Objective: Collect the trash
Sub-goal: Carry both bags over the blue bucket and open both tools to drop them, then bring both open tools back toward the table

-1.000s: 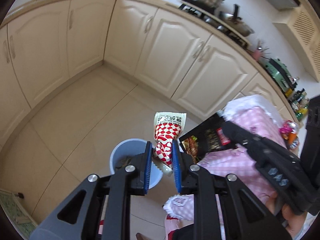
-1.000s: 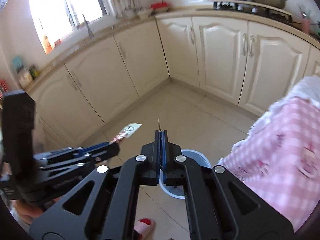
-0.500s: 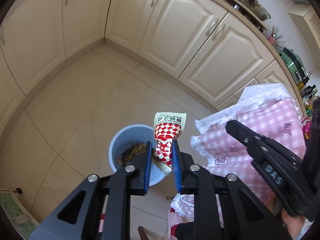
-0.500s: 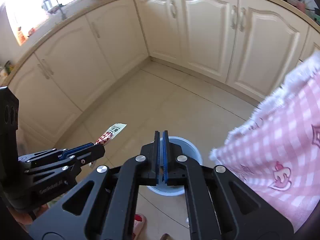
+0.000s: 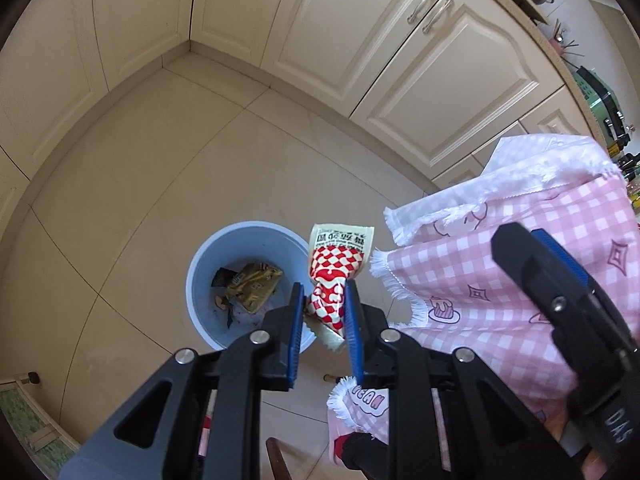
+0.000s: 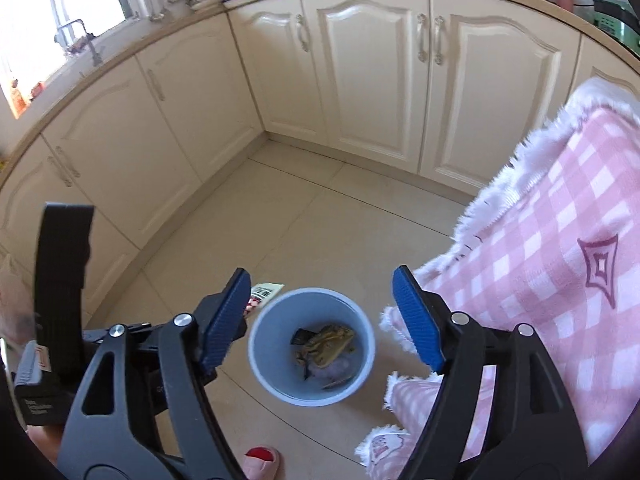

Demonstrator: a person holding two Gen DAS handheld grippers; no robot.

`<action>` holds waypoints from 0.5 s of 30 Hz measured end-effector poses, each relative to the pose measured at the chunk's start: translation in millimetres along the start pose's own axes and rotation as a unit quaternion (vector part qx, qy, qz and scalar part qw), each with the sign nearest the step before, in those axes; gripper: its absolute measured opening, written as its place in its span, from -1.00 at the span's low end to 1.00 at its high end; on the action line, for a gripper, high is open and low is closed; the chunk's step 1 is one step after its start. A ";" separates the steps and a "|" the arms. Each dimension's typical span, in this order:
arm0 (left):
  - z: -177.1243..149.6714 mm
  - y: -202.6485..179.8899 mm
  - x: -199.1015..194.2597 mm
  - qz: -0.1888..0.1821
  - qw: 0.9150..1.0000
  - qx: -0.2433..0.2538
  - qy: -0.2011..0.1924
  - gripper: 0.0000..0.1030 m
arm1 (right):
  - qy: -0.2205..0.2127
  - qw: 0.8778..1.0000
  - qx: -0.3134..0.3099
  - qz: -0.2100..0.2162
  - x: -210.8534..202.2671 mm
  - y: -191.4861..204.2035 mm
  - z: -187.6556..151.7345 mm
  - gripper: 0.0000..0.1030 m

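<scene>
Snack wrapper (image 5: 335, 280) is pinched by left gripper (image 5: 320, 320) at blue bin (image 5: 202, 256) rim. Right gripper (image 6: 320, 316) jaws just opened, nothing between them. If released here, wrapper could be dropped outside

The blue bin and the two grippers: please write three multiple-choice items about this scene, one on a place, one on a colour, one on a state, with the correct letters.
1. Where does the blue bin stand?
A. on the countertop
B. on the tiled floor
C. inside a cupboard

2. Which pattern does the wrapper in the left gripper carry?
A. red and white checks
B. green stripes
C. plain black

3. How does the right gripper stand?
A. shut on a wrapper
B. shut with nothing in it
C. open with nothing between the pads

Answers:
1. B: the bin rests on the beige tiles below the cabinets.
2. A: the checks show clearly between the blue pads in the left wrist view.
3. C: its jaws have just been opening, and now stand wide apart above the bin, where crumpled wrappers lie.
</scene>
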State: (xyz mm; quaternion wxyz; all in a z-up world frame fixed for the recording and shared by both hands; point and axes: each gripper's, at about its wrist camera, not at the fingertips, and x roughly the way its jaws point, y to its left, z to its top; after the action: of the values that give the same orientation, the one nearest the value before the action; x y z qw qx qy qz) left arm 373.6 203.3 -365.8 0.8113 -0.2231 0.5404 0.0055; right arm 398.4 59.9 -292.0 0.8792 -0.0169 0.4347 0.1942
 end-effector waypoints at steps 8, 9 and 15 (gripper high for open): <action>16.9 0.1 14.7 0.003 1.000 -0.030 0.000 -0.32 | -0.011 1.000 0.026 0.002 -2.4 -17.5 3.4 0.42; 17.9 3.4 14.5 0.002 0.999 -0.038 0.000 -0.06 | -0.013 1.000 0.026 0.001 -3.4 -17.6 4.6 0.43; 18.6 8.0 4.9 -0.013 0.998 -0.067 -0.007 0.05 | -0.018 0.999 0.036 0.009 -9.7 -14.0 5.4 0.43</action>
State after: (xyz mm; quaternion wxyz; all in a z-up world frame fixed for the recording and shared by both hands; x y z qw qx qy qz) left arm 389.9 216.1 -367.1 0.7983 -0.2840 0.5301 0.0325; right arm 402.1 44.8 -283.1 0.8852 0.0225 0.4256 0.1867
